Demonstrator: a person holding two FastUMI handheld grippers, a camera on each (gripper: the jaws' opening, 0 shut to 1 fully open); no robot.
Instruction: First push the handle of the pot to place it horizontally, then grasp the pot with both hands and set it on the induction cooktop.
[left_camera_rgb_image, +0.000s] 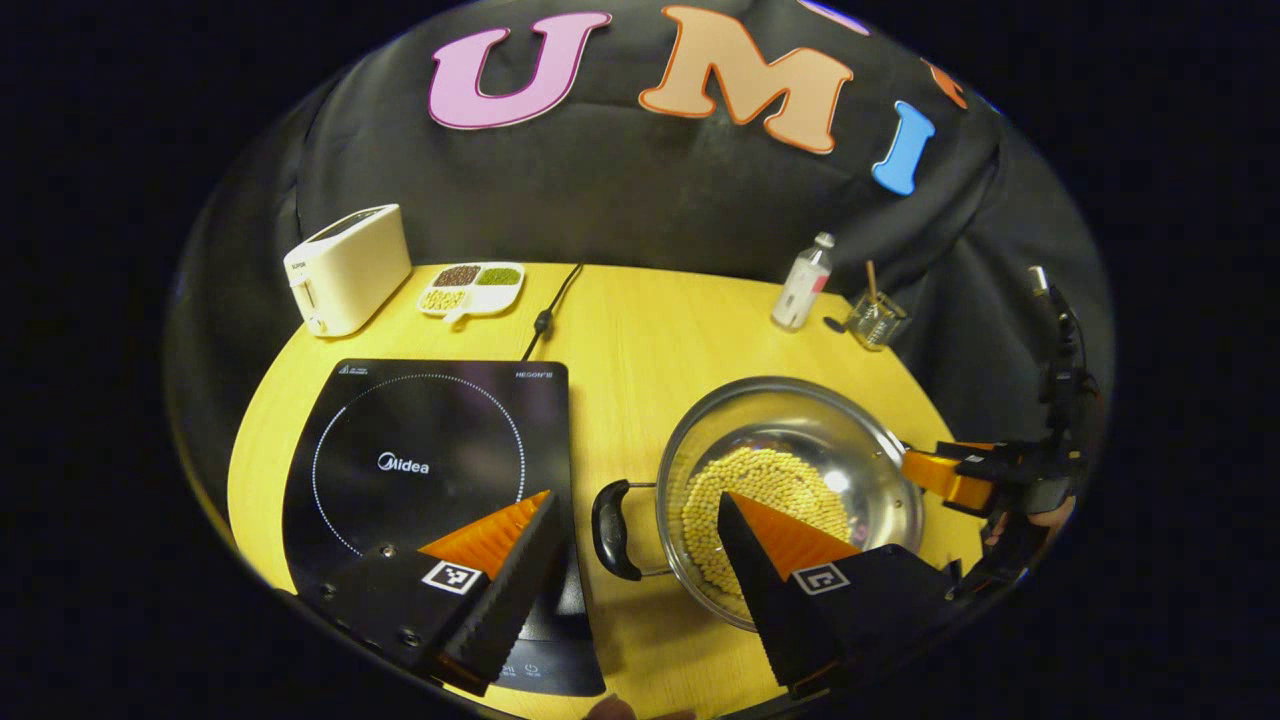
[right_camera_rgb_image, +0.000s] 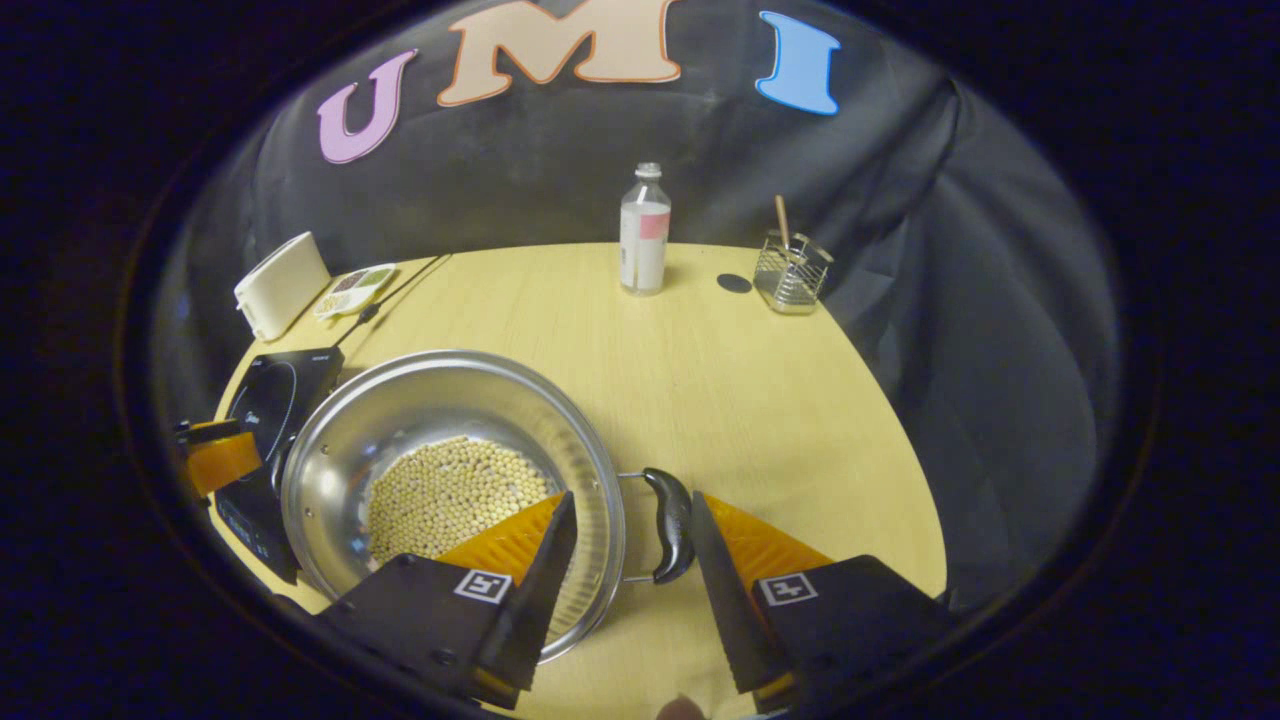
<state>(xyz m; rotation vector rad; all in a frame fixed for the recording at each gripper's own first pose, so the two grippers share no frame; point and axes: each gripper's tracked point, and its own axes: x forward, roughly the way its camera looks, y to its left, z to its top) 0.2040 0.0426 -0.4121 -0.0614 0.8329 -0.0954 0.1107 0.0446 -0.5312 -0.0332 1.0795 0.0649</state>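
In the left gripper view, the left claw (left_camera_rgb_image: 635, 520) stands open, its two ribbed wedge fingers spread to either side of the pot's near handle (left_camera_rgb_image: 610, 530), a black curved loop on thin wire arms, with neither finger touching it. The pot (left_camera_rgb_image: 790, 490) is a round, shiny steel vessel sitting on the yellow wood-grain counter (left_camera_rgb_image: 640, 330) just beside the induction cooktop (left_camera_rgb_image: 430, 460), a flat glossy black slab with a dotted ring. Pale round beans (left_camera_rgb_image: 760, 500) cover the pot's bottom. The pot's handle axis runs across the view, toward the right claw (left_camera_rgb_image: 950, 480) at the far rim. A cream toaster (left_camera_rgb_image: 348, 268), a divided white dish (left_camera_rgb_image: 472, 288), a clear bottle (left_camera_rgb_image: 803, 285) and a small glass holder (left_camera_rgb_image: 876, 320) stand along the back edge. In the right gripper view, the right claw (right_camera_rgb_image: 635, 545) is likewise open, fingers flanking the other black handle (right_camera_rgb_image: 672, 525) without contact. The pot (right_camera_rgb_image: 450, 470) lies left of that handle, its axis running sideways toward the cooktop (right_camera_rgb_image: 270, 410), where the left claw (right_camera_rgb_image: 215, 455) shows at the far rim.
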